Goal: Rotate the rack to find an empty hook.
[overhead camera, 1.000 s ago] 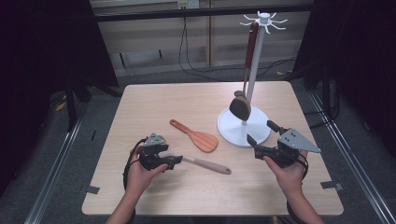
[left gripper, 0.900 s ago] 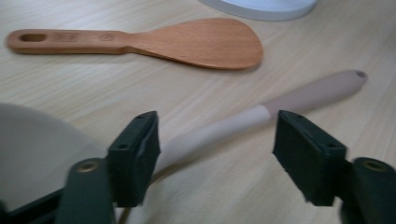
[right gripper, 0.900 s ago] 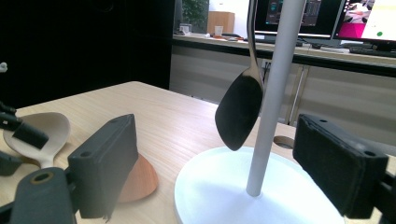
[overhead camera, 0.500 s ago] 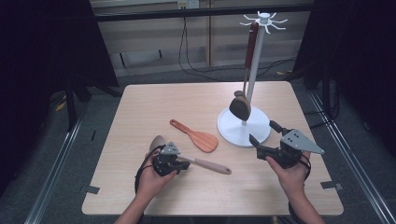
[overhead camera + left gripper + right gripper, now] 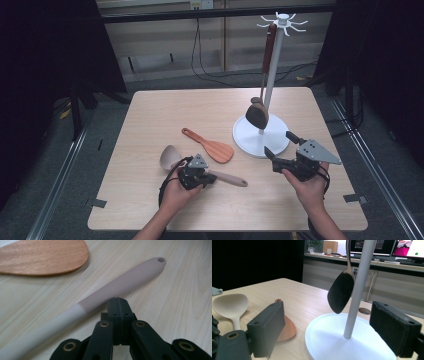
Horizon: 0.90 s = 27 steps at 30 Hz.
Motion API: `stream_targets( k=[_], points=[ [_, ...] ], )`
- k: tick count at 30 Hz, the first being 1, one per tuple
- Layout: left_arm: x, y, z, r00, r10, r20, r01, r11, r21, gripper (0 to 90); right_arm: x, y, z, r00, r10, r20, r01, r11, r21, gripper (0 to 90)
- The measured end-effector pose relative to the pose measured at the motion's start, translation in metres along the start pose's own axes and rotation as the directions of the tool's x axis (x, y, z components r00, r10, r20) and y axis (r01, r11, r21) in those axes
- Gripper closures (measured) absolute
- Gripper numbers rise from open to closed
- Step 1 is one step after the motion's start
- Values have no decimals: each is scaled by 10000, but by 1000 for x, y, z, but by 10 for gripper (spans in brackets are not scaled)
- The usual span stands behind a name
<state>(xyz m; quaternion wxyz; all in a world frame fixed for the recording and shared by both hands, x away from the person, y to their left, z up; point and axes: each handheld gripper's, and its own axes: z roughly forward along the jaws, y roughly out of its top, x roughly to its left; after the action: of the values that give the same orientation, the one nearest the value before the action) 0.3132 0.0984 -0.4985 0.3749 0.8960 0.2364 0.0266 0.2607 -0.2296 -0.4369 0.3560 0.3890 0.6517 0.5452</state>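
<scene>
Your left gripper [image 5: 209, 178] sits low over the table with its jaws pressed fully together, nothing between them; in the left gripper view the closed tips rest just beside the handle of the beige spoon [image 5: 117, 288], touching or nearly touching its side rather than clamping it. That spoon lies flat, its bowl [image 5: 170, 156] pointing toward the table's left and its handle end, with a small hole, toward the right. Your right gripper [image 5: 280, 149] is held wide apart and holds nothing, hovering near the rim of the white rack base [image 5: 250, 142]. Just beyond the beige spoon lies a wooden spatula [image 5: 210, 147], close to it but apart, its blade toward the rack. On the rack's white pole [image 5: 270, 80] a dark ladle [image 5: 258, 114] hangs from a top hook, its bowl above the base beside the pole; in the right gripper view it hangs between your open jaws and farther off. The light wooden table [image 5: 150, 115] stands on a grey floor, with dark curtains at both sides and cables along the back wall.
</scene>
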Motion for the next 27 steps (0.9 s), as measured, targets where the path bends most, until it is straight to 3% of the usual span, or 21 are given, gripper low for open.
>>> stream_targets(
  k=[5,10,17,22,24,27],
  points=[
    [-1,0,3,10000,-84,39,85,9997,-209,900,-4,-2,-1,9996,244,132,-243,9997,-103,120],
    [-4,3,7,9997,85,-238,-93,9994,-329,900,-6,-1,-2,9985,517,193,-514,9985,-203,118],
    [-2,9,15,9998,-38,-211,28,9988,-485,900,-6,-3,-1,9991,394,136,-392,9992,-121,117],
    [-2,14,17,9994,66,-336,-75,9995,-294,900,-6,-8,2,9987,497,84,-498,9986,155,114],
    [-1,14,20,9996,-75,-269,61,9986,-523,900,-6,-8,2,9987,515,9,-515,9985,204,113],
    [0,17,20,9996,-133,-244,125,9994,-334,900,-7,-7,2,9988,488,28,-488,9987,150,113]
  ],
)
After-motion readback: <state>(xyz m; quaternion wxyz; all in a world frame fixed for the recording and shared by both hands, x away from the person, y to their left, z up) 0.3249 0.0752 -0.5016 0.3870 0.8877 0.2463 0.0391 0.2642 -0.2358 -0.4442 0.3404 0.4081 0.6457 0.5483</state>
